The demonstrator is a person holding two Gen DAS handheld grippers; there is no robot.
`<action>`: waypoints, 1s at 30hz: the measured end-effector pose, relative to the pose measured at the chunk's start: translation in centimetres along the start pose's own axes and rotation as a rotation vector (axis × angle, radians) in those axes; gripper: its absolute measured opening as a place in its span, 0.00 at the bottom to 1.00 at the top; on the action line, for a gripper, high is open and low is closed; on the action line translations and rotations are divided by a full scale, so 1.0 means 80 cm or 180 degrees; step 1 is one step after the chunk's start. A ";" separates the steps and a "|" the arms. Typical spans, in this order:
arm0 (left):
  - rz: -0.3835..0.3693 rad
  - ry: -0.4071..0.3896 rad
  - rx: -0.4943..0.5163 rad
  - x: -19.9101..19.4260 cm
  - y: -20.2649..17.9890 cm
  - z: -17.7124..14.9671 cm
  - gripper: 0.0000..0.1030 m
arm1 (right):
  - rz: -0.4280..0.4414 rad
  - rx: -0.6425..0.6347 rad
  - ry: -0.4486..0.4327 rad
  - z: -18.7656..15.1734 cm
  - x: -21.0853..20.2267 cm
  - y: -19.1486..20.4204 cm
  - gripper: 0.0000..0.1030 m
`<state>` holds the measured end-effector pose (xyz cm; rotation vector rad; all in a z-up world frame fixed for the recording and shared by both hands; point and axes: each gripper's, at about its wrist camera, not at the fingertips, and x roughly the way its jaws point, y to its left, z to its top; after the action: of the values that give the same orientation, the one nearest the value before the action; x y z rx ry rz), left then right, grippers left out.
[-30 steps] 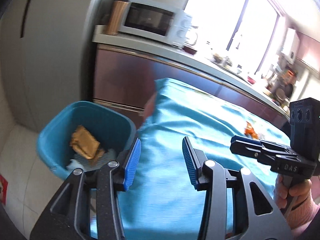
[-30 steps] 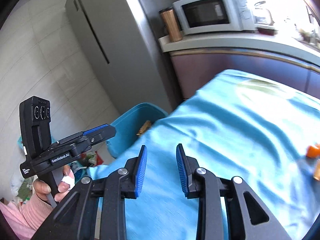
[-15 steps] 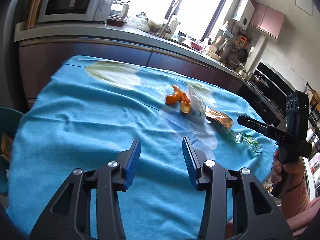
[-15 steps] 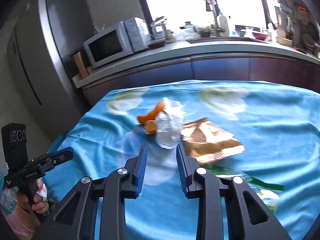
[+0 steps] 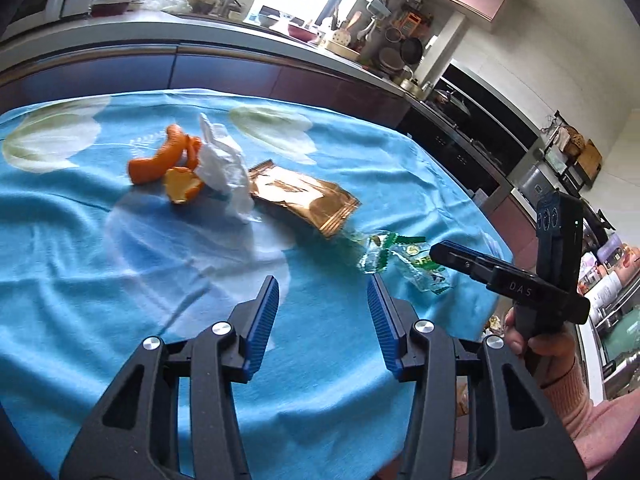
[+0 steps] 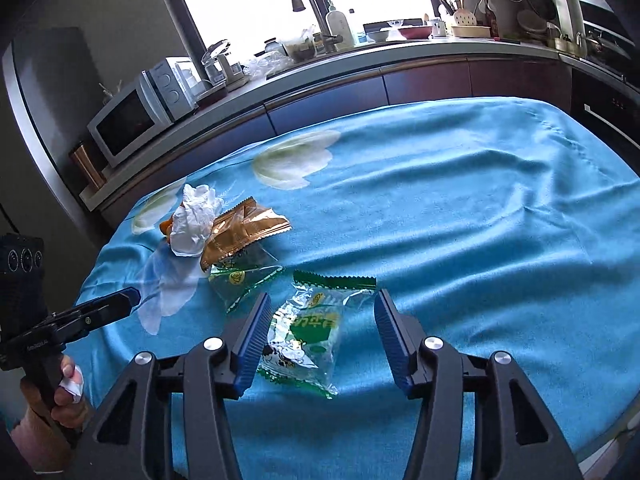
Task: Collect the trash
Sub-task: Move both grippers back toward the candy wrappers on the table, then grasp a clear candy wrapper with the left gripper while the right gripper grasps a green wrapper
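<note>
On the blue-clothed surface (image 5: pixel 100 240) the trash lay in a loose row: curled orange peel (image 5: pixel 162 162) at the left, a crumpled white tissue (image 5: pixel 224 168) touching it, then a flat, shiny gold wrapper (image 5: pixel 304 198) with crimped ends, then two clear green-printed wrappers. The left gripper (image 5: pixel 323 312) hung over bare cloth, its ribbed blue fingers apart and empty. The right gripper (image 6: pixel 319 334) stood spread wide around the nearer green wrapper (image 6: pixel 308 332), not touching it; the other green wrapper (image 6: pixel 240 278) lay just beyond. Only the right wrist view showed a microwave (image 6: pixel 140 114) on the counter behind; there the peel was nearly hidden behind the tissue.
</note>
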<state>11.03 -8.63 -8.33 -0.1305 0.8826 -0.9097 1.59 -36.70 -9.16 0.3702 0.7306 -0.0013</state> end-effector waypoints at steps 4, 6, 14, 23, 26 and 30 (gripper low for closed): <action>-0.0184 0.0158 -0.0004 0.042 -0.024 0.010 0.44 | 0.0118 0.0088 0.0067 -0.007 0.001 -0.010 0.51; -0.0251 0.0243 0.0015 0.066 -0.035 0.015 0.39 | 0.0208 0.0149 0.0117 -0.011 0.004 -0.015 0.51; -0.0348 0.0434 -0.0199 0.130 -0.040 0.025 0.30 | 0.0386 0.0234 0.0169 -0.023 0.004 -0.024 0.37; -0.0468 0.0386 -0.0139 0.119 -0.042 0.020 0.03 | 0.0592 0.0205 0.0169 -0.021 0.000 -0.020 0.07; -0.0465 0.0363 -0.0052 0.100 -0.045 0.013 0.01 | 0.0609 0.0173 0.0119 -0.017 -0.007 -0.015 0.07; -0.0513 0.0294 -0.0092 0.061 -0.034 0.003 0.01 | 0.0650 0.0114 0.0076 -0.013 -0.016 -0.006 0.06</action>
<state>10.94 -13.97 -9.99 -0.1878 0.9814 -1.0600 -0.09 -37.00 -9.21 0.4786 0.7144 0.1833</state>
